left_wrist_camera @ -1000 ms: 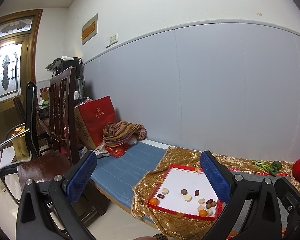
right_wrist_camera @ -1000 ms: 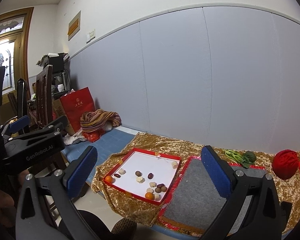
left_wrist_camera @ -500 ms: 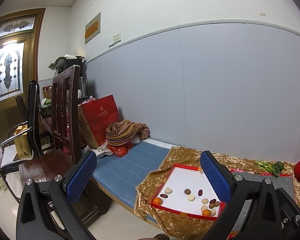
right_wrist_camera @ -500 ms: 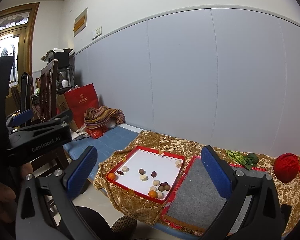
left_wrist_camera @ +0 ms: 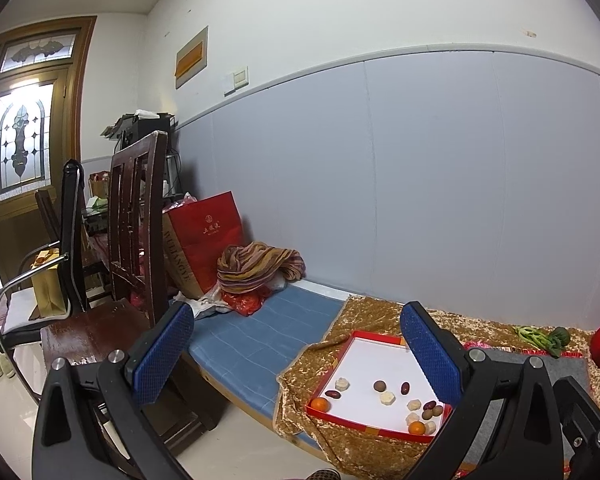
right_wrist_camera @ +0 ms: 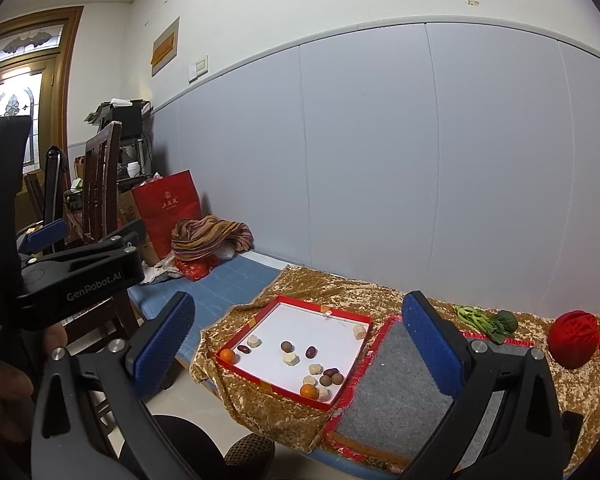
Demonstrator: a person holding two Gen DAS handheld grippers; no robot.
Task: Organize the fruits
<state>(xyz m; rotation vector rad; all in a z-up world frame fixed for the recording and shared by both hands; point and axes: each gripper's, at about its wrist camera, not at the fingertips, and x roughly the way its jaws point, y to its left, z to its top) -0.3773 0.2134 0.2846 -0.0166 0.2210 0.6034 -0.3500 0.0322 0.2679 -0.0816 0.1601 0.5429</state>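
While small fruits lie scattered in the red-rimmed tray on the gold cloth, both tongs, left gripper and right gripper, hang spread wide and empty, well apart from it; a grey mat lies at the tray's three o'clock.

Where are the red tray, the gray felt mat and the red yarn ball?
red tray [right_wrist_camera: 236, 368], right wrist view, on its near left rim.
gray felt mat [right_wrist_camera: 392, 392], right wrist view, on its bare middle.
red yarn ball [right_wrist_camera: 573, 338], right wrist view, on its center.
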